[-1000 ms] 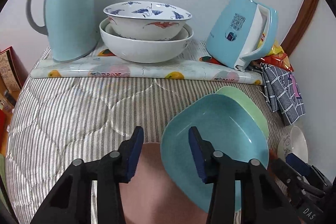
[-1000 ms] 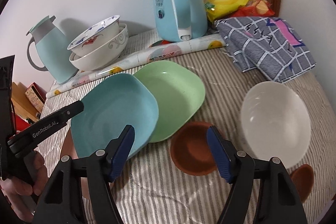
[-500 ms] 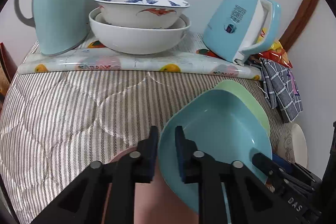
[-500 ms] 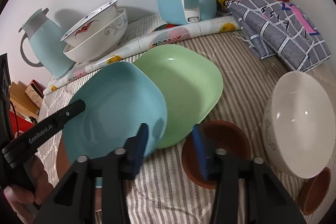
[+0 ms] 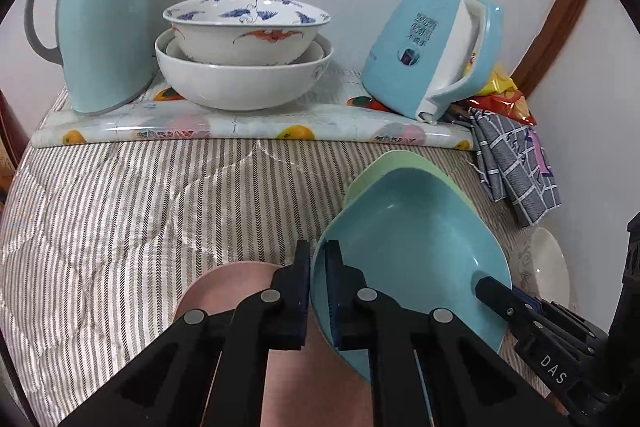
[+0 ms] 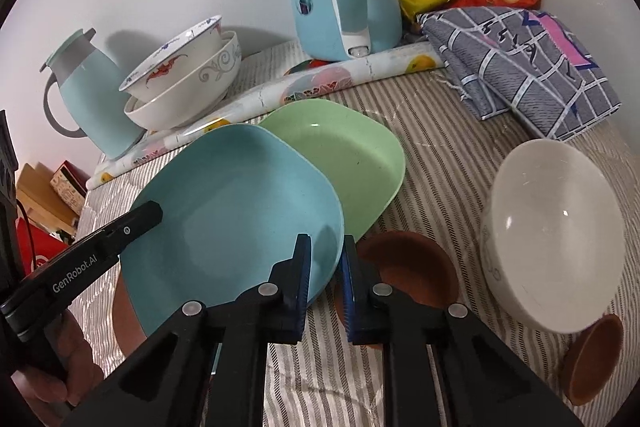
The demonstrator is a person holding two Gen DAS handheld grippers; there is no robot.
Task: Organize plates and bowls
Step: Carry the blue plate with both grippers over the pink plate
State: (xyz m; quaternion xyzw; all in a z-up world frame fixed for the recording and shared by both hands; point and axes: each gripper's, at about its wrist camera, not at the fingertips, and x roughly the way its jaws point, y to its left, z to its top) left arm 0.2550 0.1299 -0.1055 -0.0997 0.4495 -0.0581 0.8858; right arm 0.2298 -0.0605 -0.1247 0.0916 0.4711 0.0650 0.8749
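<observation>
Both grippers pinch the blue plate (image 6: pixel 236 203) – left gripper (image 5: pixel 318 277) and right gripper (image 6: pixel 325 269) on opposite rims; it overlaps the green plate (image 6: pixel 352 159) – lift level, then seat it squarely

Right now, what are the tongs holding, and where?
Both tongs, left and right, pinch the blue plate by opposite edges of its rim.
</observation>
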